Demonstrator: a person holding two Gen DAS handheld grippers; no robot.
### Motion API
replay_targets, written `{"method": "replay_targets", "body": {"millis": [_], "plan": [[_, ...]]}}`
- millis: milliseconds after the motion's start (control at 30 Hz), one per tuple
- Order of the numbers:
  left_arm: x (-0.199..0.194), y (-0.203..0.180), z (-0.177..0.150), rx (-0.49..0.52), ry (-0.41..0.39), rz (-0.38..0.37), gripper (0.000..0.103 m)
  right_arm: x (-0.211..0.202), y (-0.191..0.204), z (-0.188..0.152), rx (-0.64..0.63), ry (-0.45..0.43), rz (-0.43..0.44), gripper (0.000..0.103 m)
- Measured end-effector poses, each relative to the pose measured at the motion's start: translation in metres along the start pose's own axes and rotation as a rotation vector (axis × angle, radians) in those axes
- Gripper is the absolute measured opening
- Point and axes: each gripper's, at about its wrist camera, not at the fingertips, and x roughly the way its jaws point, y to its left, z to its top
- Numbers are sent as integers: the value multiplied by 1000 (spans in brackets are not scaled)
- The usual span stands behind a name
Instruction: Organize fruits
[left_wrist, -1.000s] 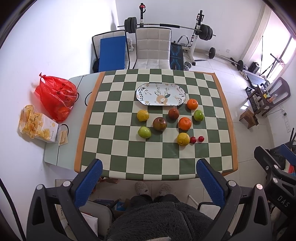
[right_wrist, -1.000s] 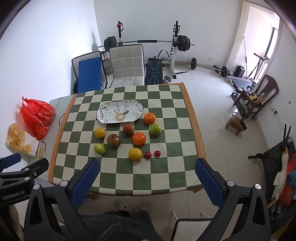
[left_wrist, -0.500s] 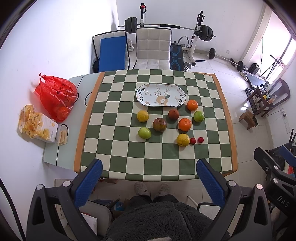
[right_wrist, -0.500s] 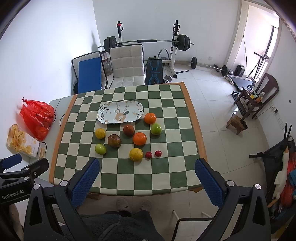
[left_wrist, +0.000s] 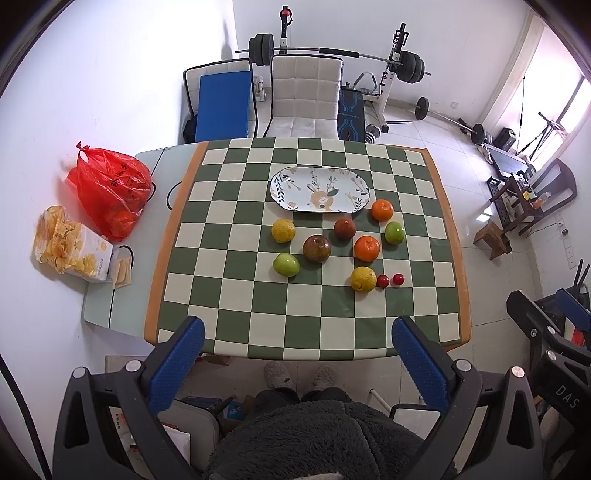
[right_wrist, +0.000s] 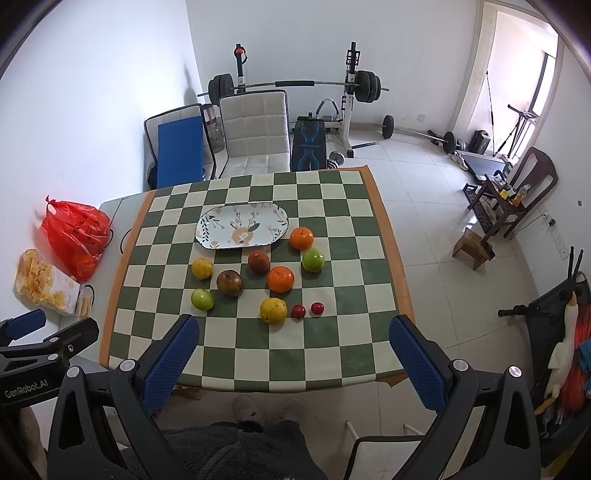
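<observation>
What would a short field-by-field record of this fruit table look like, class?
surface: checkered tablecloth
plate: oval patterned plate, no fruit on it
fruit on cloth: two oranges, two yellow, two green, two dark reddish, two small red
nearest front edge: yellow fruit
off cloth, left: red plastic bag
left gripper: open, holding nothing
right gripper: open, holding nothing

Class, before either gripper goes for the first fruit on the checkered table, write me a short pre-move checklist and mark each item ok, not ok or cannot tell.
1. Left gripper open and holding nothing: ok.
2. Right gripper open and holding nothing: ok.
3. Plate bare, room for fruit: ok.
4. All fruit on the tablecloth, none on the plate: ok.
5. Two small red fruits close beside the yellow one, tight for a grasp: not ok.
6. Fruit firmness or ripeness: cannot tell.
</observation>
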Motion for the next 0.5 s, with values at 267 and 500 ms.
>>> {"method": "replay_targets", "body": {"millis": [267,500], "plan": [[0,0,0,0,-1,-4,103,0,-1,0,2,-2,1,103],[1,6,-2,-6,2,-4,103,0,1,1,4,-2,7,103]]}}
